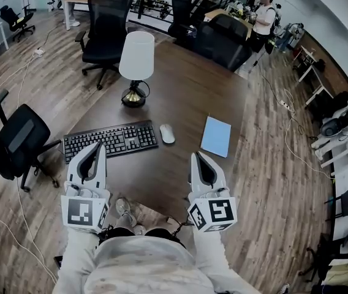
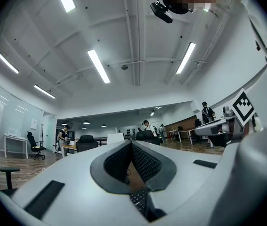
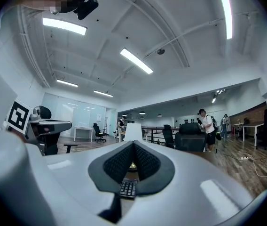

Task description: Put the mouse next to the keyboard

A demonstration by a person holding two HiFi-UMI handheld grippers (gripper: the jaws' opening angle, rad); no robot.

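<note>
A white mouse point(image 1: 167, 133) lies on the brown table point(image 1: 186, 84), just right of the black keyboard point(image 1: 109, 139). Both grippers hover over the table's near edge, held level and apart from the mouse and keyboard. My left gripper point(image 1: 101, 146) sits above the keyboard's near left part, its jaws shut with nothing between them. My right gripper point(image 1: 194, 157) is nearer than the mouse and a little to its right, also shut and empty. In the left gripper view a strip of keyboard point(image 2: 139, 200) shows below the tips; the right gripper view shows keyboard keys point(image 3: 128, 188) too.
A white-shaded lamp point(image 1: 136, 63) stands behind the keyboard. A light-blue notebook point(image 1: 216, 136) lies right of the mouse. Black office chairs point(image 1: 106, 26) ring the table's far side, and another chair point(image 1: 18, 139) stands at the left. People stand in the far background.
</note>
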